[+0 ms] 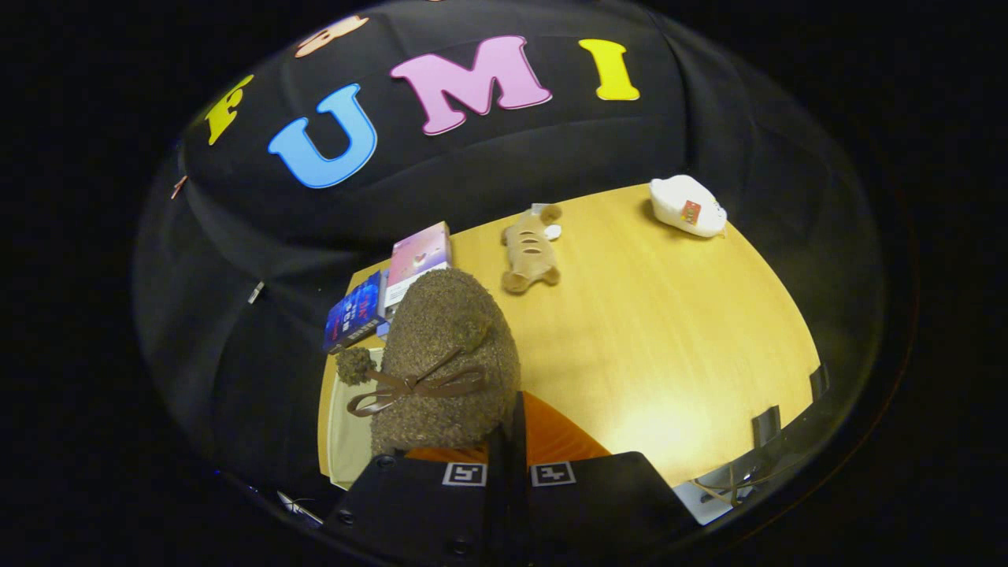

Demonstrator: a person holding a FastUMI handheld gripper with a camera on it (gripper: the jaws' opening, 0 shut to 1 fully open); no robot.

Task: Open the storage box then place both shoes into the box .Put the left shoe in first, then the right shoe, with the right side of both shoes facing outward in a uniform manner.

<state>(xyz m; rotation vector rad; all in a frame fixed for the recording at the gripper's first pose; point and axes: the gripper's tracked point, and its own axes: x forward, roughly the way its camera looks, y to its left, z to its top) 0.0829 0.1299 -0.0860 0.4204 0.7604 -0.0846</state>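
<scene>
Claw (509, 429): your fingers are pinched tight on the fuzzy brown slipper with the brown bow (445, 362) (orange inside) | Where: slipper up over the pale storage box (340, 433), at 10 o'clock from the fingers | Risk: thin edge grip, slipper may slip or twist.

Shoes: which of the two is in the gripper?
The brown fuzzy slipper with the ribbon bow; the gripper is shut on its orange lining. The tan slipper lies apart, farther out on the wooden table.
</scene>
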